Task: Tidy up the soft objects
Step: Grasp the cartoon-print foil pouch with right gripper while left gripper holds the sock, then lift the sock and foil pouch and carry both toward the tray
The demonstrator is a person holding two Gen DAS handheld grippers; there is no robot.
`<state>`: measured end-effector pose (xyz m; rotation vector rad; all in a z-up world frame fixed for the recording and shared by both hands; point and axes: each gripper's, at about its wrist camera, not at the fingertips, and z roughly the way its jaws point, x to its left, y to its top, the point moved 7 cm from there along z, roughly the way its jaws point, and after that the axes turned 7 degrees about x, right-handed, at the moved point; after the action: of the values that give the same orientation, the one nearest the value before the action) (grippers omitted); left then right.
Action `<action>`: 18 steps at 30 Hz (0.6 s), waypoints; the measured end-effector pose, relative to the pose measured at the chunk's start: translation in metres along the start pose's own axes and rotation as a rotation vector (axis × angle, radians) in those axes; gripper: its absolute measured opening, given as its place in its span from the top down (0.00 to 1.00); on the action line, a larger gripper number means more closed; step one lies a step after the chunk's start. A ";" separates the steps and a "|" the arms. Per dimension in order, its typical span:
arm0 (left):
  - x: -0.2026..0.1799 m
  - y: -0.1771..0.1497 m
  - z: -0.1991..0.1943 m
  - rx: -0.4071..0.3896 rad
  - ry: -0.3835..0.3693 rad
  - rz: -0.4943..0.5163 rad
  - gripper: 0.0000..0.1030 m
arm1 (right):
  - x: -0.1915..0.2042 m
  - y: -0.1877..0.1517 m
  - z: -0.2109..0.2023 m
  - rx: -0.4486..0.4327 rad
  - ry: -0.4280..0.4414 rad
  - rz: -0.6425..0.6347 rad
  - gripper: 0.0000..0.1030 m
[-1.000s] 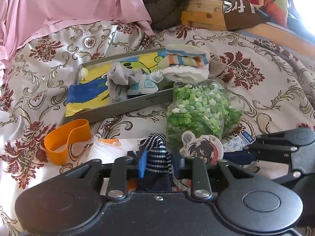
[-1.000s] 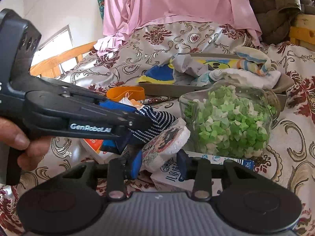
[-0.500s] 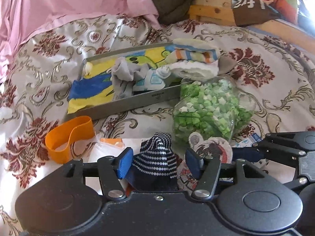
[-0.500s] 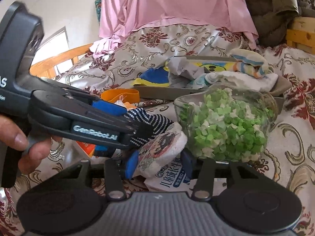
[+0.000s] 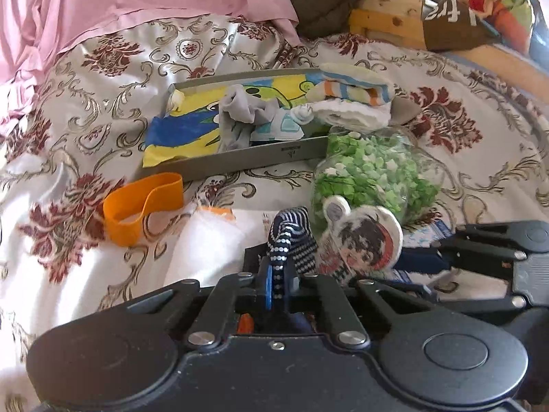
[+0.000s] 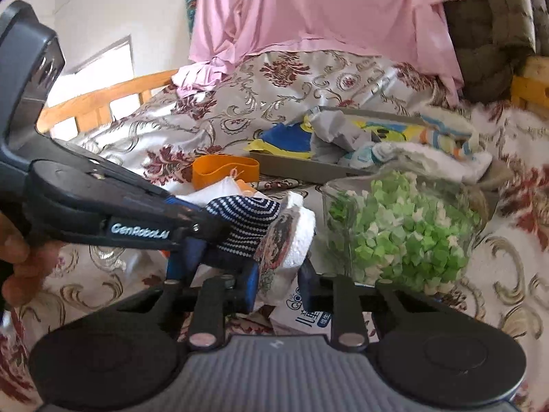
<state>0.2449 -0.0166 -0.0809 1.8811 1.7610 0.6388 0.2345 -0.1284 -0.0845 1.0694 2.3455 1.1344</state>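
The left gripper (image 5: 279, 283) has just been closing and is now pinching a fold of the navy striped sock (image 5: 291, 240). The right gripper (image 6: 276, 286) has also been closing, its pads squeezing the white cartoon-face pad (image 6: 284, 240) just beside the sock. Both pieces are lying in front of the grey tray (image 5: 240, 159), on its near side, next to the jar of green stars (image 5: 374, 178). I would be lifting each clear separately, keeping the jar untouched, then carrying toward the tray.

Glossy satin bedspread (image 5: 343, 58), knitted striped sock (image 5: 291, 240), clear glass jar (image 5: 377, 171), matt grey tray (image 5: 240, 161), bare wooden rail (image 6: 103, 96).
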 end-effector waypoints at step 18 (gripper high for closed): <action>-0.004 -0.050 -0.049 -0.037 0.052 0.062 0.98 | 0.042 -0.009 -0.043 -0.123 -0.176 -0.293 0.87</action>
<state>0.1752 -0.0165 -0.0740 1.9167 1.7162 0.7450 0.1779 -0.1242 -0.0627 0.7218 2.1760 1.0150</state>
